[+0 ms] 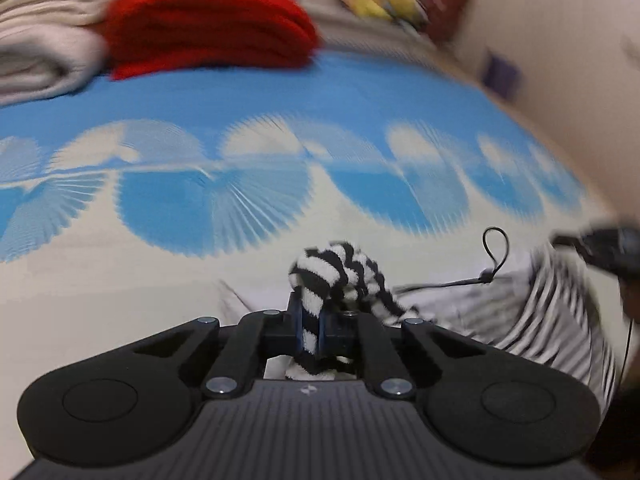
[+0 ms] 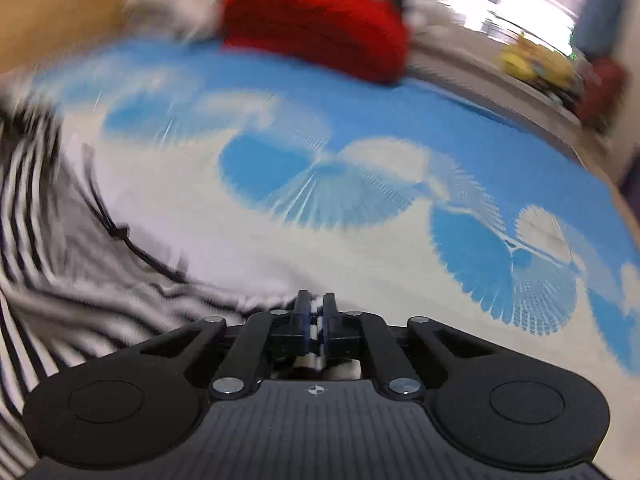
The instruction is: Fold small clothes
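A small black-and-white striped garment [image 1: 532, 312] with a thin black drawstring [image 1: 494, 256] lies over a blue-and-white patterned mat [image 1: 248, 200]. My left gripper [image 1: 310, 320] is shut on a bunched striped edge of it [image 1: 332, 272], which sticks up between the fingers. My right gripper [image 2: 316, 320] is shut on another edge of the same garment [image 2: 80, 312], which spreads away to its left, with the drawstring [image 2: 120, 232] across it. The right gripper also shows at the right edge of the left wrist view [image 1: 604, 248]. Both views are motion-blurred.
A folded red cloth [image 1: 208, 28] and a stack of cream cloths [image 1: 44, 36] lie at the mat's far side; the red cloth also shows in the right wrist view [image 2: 316, 24]. Yellow and dark red items [image 1: 384, 0] sit beyond the mat. A pale wall [image 1: 560, 40] is at right.
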The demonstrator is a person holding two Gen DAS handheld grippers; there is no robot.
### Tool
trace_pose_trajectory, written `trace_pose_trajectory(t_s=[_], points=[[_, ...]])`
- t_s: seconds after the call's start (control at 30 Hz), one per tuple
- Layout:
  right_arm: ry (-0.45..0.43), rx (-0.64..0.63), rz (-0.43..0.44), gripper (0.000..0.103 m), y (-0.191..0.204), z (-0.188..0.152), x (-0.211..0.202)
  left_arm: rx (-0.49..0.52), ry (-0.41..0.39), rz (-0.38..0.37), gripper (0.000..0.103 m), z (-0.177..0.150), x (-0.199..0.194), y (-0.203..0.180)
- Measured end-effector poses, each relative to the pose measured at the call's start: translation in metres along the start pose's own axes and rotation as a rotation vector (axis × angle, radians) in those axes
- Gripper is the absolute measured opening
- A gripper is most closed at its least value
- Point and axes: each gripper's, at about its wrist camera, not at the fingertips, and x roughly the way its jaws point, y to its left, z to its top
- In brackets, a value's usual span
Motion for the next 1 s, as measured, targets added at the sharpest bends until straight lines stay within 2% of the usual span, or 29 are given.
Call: trace_pose_trajectory(t_s=[0.07,0.13,0.2,0.27,0.3,0.33,0.37,0.4,0.43,0.47,0.57,0.63,0.67,0.7,0.73,0.77,0.83,0.9,0.93,0.97,1.0], points=[[-0.107,0.160,-0.053,0.000,-0.024,0.016,-0.007,-0.080,-0.044,0.060,0.007,0.009,0.002,0.009],[-0.173,0.307,-0.100,0.000,-0.045,0.025,-0.009,-0.096,-0.029,0.116,0.007,0.013,0.013,0.009],[-0.150,0.358,-0.131,0.000,-0.056,0.030,-0.002,-0.080,0.052,0.135,0.007,0.013,0.031,0.006],[-0.055,0.378,-0.034,0.001,-0.061,0.029,0.009,-0.090,0.147,0.140,0.007,0.012,0.045,0.006],[0.018,0.389,0.059,0.005,-0.061,0.028,0.016,-0.093,0.163,0.130,0.008,0.013,0.047,0.007],[0.071,0.383,0.122,0.022,-0.059,0.026,0.019,-0.092,0.169,0.115,0.014,0.013,0.047,0.007],[0.116,0.351,0.168,0.034,-0.055,0.026,0.021,-0.092,0.167,0.102,0.019,0.014,0.046,0.008],[0.122,0.312,0.177,0.052,-0.050,0.025,0.018,-0.095,0.165,0.097,0.033,0.014,0.044,0.010],[0.111,0.272,0.172,0.058,-0.047,0.025,0.014,-0.101,0.165,0.096,0.043,0.014,0.042,0.012],[0.108,0.250,0.179,0.058,-0.046,0.023,0.011,-0.106,0.169,0.093,0.044,0.013,0.041,0.015],[0.167,0.263,0.242,0.058,-0.050,0.012,0.012,-0.105,0.189,0.094,0.044,0.010,0.045,0.018],[0.205,0.197,0.230,0.051,-0.043,0.008,0.018,-0.095,0.197,0.097,0.044,0.009,0.048,0.017],[0.222,0.159,0.230,0.042,-0.038,0.006,0.021,-0.088,0.199,0.097,0.044,0.007,0.049,0.016],[0.233,0.131,0.240,0.017,-0.032,0.005,0.021,-0.081,0.198,0.095,0.042,0.007,0.049,0.015],[0.236,0.114,0.245,0.006,-0.030,0.003,0.020,-0.070,0.197,0.096,0.022,0.007,0.050,0.013],[0.220,0.108,0.240,0.005,-0.029,0.005,0.018,-0.059,0.182,0.107,0.005,0.008,0.048,0.012],[0.083,0.181,0.209,0.004,-0.040,0.019,0.004,-0.082,0.098,0.123,0.003,0.014,0.037,0.014],[-0.168,0.386,0.192,0.003,-0.067,0.034,-0.022,-0.141,-0.037,0.122,0.003,0.022,0.020,0.018],[-0.247,0.462,0.141,0.003,-0.076,0.036,-0.029,-0.149,-0.070,0.121,0.004,0.024,0.018,0.018],[-0.273,0.531,0.094,0.003,-0.082,0.036,-0.028,-0.146,-0.056,0.132,0.004,0.023,0.023,0.016],[-0.247,0.542,0.061,0.003,-0.082,0.037,-0.021,-0.135,-0.001,0.146,0.004,0.021,0.035,0.014]])
